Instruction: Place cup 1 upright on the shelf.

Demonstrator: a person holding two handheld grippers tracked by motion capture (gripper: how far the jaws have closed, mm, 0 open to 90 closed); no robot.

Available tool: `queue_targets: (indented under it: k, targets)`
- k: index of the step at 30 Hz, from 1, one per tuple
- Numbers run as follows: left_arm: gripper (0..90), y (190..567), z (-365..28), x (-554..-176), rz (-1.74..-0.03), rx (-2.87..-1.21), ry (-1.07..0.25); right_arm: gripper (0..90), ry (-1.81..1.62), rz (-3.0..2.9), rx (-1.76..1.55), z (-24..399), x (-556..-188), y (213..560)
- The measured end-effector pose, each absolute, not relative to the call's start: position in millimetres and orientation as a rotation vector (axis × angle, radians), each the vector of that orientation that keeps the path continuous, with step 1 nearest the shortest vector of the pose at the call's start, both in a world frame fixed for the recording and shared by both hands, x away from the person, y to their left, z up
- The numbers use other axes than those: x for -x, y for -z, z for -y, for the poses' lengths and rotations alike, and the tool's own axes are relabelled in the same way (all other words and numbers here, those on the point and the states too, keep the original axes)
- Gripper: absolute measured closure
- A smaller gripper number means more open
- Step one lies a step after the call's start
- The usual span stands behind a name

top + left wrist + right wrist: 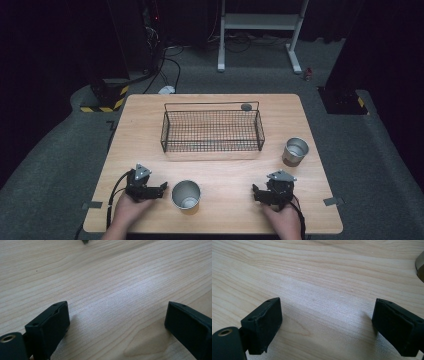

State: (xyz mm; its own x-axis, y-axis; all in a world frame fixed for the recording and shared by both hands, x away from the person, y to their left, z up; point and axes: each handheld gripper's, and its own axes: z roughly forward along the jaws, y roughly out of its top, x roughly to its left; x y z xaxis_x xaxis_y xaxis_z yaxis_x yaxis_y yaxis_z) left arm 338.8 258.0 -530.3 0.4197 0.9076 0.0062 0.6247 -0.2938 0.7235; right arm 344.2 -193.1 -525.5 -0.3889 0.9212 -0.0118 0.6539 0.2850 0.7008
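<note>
1. Left gripper (pixel 162 189): rests low at the near left of the tabletop (pixel 150 115), held in the person's left hand (pixel 129 210). Its fingers (pixel 50 325) stand wide apart with bare wood between them; nothing is held.
2. Right gripper (pixel 256 192): rests at the near right of the tabletop, held in the right hand (pixel 284 220). Its fingers (pixel 263 323) are likewise spread wide over bare wood and hold nothing.
3. Near metal cup (pixel 186 195): stands upright between the two grippers, just beside the left gripper's fingertips, apart from them.
4. Second metal cup (pixel 295 151): stands upright toward the right edge, beyond the right gripper and well apart from it.
5. Wire basket (pixel 212 131): sits at the tabletop's middle, farther from the person than both cups.
</note>
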Motion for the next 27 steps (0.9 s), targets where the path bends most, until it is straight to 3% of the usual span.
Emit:
queue_targets:
  k: [27]
  targets:
    - [4.6, 530.4, -257.3, -337.4, -1.317, -2.023, -0.571, 9.3, -0.867, -2.148, -1.413, 192.2, -343.0, 525.4]
